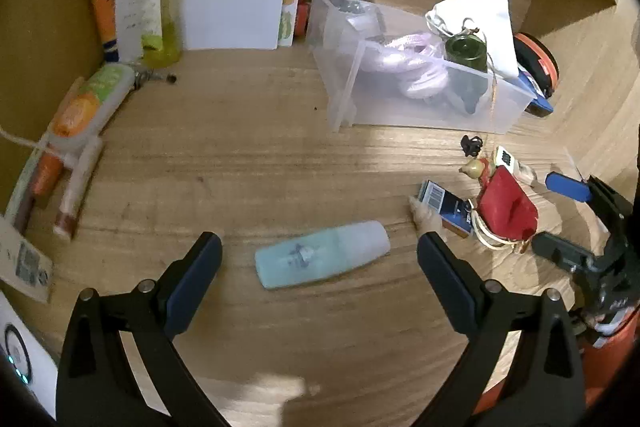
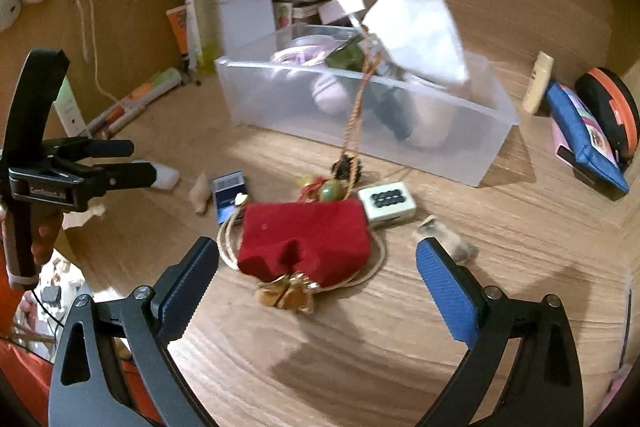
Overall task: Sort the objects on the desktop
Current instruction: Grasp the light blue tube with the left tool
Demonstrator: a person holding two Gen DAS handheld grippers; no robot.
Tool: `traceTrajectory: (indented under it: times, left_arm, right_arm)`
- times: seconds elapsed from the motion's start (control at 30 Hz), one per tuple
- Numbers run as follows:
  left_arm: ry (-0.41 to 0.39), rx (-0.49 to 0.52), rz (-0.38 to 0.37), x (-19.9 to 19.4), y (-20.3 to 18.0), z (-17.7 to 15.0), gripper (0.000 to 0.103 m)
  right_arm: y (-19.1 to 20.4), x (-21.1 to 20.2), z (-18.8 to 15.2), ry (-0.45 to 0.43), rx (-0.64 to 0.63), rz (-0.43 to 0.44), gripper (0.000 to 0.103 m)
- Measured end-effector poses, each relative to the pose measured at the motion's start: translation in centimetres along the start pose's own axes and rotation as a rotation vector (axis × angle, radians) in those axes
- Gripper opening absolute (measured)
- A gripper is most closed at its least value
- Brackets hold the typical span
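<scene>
Meanwhile, I hold both tongs wide and empty, left gripper [image 1: 320, 263] over the pale blue bottle [image 1: 322, 254] at lower centre, right gripper [image 2: 318, 267] straddling the red pouch [image 2: 304, 241], whose gold cord [image 2: 356, 115] may snag the clear bin [image 2: 400, 123].

Left gripper [image 1: 320, 259]: black forked frame, silver screw heads at finger joints, dark navy pads. Seen from right wrist camera, its body carries white "GenRobot.AI" lettering, left of red pouch [image 2: 304, 239]. Right gripper [image 2: 318, 267]: same black frame and silver screws, bright blue textured pads. Orange sleeve beneath each frame.
</scene>
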State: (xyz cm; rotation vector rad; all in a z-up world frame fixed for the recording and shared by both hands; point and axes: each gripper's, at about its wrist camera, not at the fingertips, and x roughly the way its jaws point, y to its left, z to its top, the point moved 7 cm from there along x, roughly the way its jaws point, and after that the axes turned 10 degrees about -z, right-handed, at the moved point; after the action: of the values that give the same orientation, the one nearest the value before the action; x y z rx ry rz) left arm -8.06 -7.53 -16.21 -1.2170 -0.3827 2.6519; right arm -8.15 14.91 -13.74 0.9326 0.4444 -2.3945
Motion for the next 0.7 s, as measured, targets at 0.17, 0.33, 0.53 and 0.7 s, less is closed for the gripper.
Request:
traceTrajectory:
  times: [0.17, 0.33, 0.53, 0.7]
  left_arm:
    - [-0.026, -0.065, 0.026, -0.1, -0.1, -0.3, 0.099]
    - [-0.035, -0.059, 0.06, 0.3, -0.2, -0.2, 0.099]
    - [-0.024, -0.011, 0.099, 0.9, -0.8, 0.1, 0.099]
    - [-0.041, 0.026, 0.128, 1.0, -1.0, 0.0, 0.097]
  right_arm:
    - [1.1, 0.5, -0.1, 0.004, -0.039, 0.018, 0.099]
    - [1.8, 1.5, 0.0, 0.043, -0.085, 0.015, 0.099]
    - [1.5, 2.2, 0.3, 0.087, -0.082, 0.026, 0.093]
    - [0.7, 2.8, 0.3, 0.127, -0.038, 0.069, 0.072]
